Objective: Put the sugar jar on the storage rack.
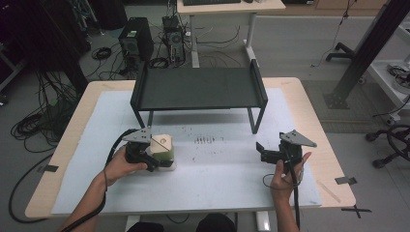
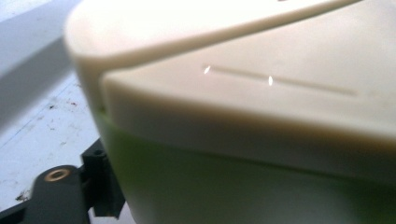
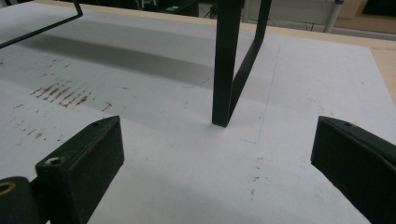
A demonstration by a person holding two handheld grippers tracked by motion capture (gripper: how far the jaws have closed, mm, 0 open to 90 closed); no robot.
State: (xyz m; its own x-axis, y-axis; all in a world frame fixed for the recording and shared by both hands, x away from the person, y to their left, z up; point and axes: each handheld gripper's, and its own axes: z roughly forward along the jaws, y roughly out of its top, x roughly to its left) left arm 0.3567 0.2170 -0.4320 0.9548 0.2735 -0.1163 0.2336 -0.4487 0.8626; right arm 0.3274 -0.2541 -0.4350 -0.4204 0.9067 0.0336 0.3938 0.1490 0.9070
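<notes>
left hand-held gripper (image 1: 155,160) clamped on the lidded box (image 1: 163,146); right hand-held gripper (image 1: 265,152) wide open, empty.
i judged the box rigid, light, slick plastic; best held low on the green body, under the cream lid (image 2: 243,93).

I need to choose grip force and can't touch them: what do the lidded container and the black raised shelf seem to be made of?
Container: likely smooth, slightly glossy plastic, cream lid over pale green body; small bright glints and a moulded rim show in the left gripper view.
Shelf: probably metal with a matte black coating; its thin, straight legs suggest this, though painted wood cannot be excluded.
</notes>
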